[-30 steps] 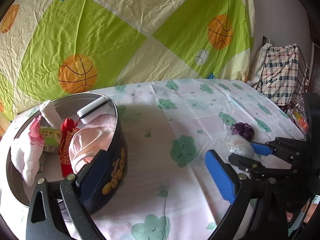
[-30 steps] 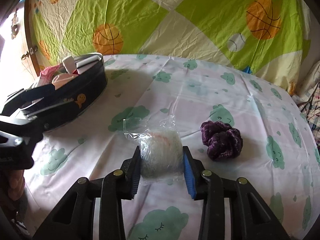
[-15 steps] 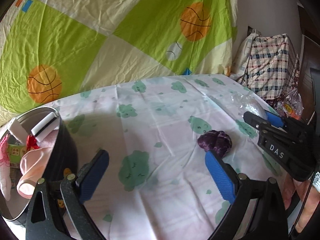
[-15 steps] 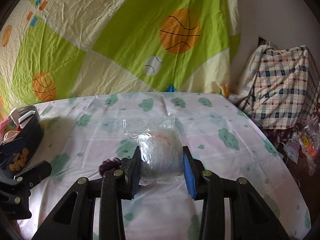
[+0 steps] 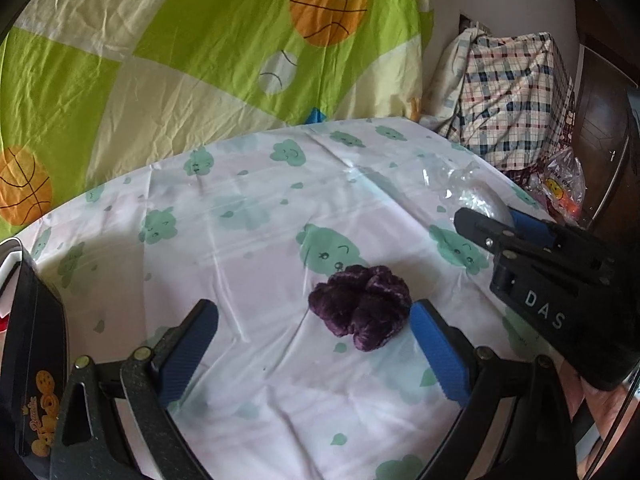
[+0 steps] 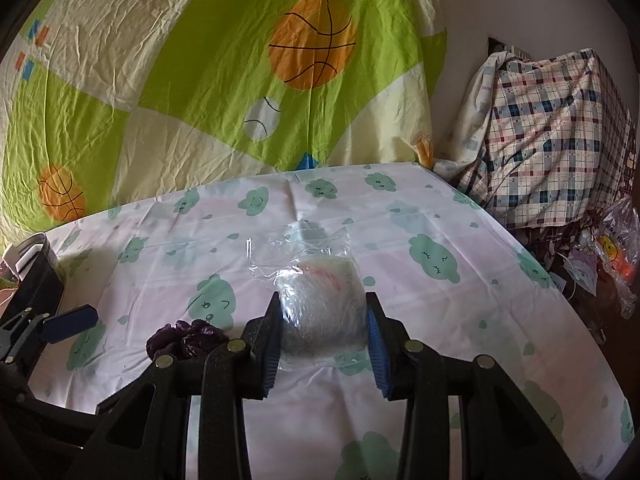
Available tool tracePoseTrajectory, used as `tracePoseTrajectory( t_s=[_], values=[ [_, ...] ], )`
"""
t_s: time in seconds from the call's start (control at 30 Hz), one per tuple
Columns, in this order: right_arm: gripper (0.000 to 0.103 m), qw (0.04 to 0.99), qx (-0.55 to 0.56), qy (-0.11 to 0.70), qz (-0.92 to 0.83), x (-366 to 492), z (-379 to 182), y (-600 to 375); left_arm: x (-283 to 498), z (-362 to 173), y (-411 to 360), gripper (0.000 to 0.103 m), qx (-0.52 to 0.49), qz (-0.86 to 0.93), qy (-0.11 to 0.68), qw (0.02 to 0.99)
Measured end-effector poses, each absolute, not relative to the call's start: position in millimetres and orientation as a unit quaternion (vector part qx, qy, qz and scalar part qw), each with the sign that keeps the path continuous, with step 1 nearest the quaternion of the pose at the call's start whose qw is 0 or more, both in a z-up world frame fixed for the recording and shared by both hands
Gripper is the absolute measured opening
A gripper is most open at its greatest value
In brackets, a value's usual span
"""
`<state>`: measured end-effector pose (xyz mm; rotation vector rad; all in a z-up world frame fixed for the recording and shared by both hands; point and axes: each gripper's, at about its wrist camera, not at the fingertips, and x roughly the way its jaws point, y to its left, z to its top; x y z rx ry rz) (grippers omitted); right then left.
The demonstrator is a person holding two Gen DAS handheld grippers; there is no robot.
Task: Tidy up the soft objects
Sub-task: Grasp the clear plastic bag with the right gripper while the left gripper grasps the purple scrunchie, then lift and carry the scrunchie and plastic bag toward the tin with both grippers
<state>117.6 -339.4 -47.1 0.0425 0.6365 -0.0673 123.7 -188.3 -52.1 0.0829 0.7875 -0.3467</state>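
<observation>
A purple velvet scrunchie (image 5: 362,306) lies on the cloud-print sheet; it also shows in the right wrist view (image 6: 186,338). My left gripper (image 5: 316,334) is open, with the scrunchie just ahead near its right finger. My right gripper (image 6: 322,326) is shut on a white soft ball in a clear plastic bag (image 6: 322,304) and holds it above the sheet; the bag also shows in the left wrist view (image 5: 478,200). The dark round tin (image 5: 36,360) holding soft items sits at the left edge.
A basketball-print quilt (image 6: 200,92) hangs behind the bed. A plaid-covered pile (image 6: 560,128) and a plastic bag with a smiley (image 6: 612,248) stand off the bed's right side. The tin's rim also shows at the left of the right wrist view (image 6: 38,276).
My left gripper swung right from the tin to face the scrunchie. My right gripper lifted the bagged ball off the sheet and turned right.
</observation>
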Motion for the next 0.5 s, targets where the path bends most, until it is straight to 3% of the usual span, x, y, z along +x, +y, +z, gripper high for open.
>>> tracePoseTrajectory(
  t_s=[0.17, 0.27, 0.37, 0.43, 0.5],
  values=[
    [0.04, 0.946, 0.028, 0.32, -0.033, 121.1, -49.4, -341.6, 134.7, -61.7, -200.3, 0.098, 0.053, -0.164, 0.399, 0.9],
    [0.04, 0.947, 0.02, 0.319, -0.034, 120.5, -49.5, -339.0, 143.4, -67.5, -202.5, 0.089, 0.045, -0.175, 0.421, 0.889],
    [0.04, 0.947, 0.014, 0.32, -0.034, 121.0, -49.6, -337.0, 146.6, -71.4, -204.7, 0.075, 0.046, -0.195, 0.431, 0.88],
    [0.041, 0.947, 0.011, 0.318, -0.035, 120.4, -49.2, -335.8, 144.7, -70.8, -204.0, 0.051, 0.038, -0.215, 0.427, 0.877],
    [0.041, 0.948, 0.006, 0.315, -0.036, 119.8, -48.4, -333.8, 142.1, -70.6, -203.7, 0.044, 0.039, -0.223, 0.424, 0.877]
  ],
)
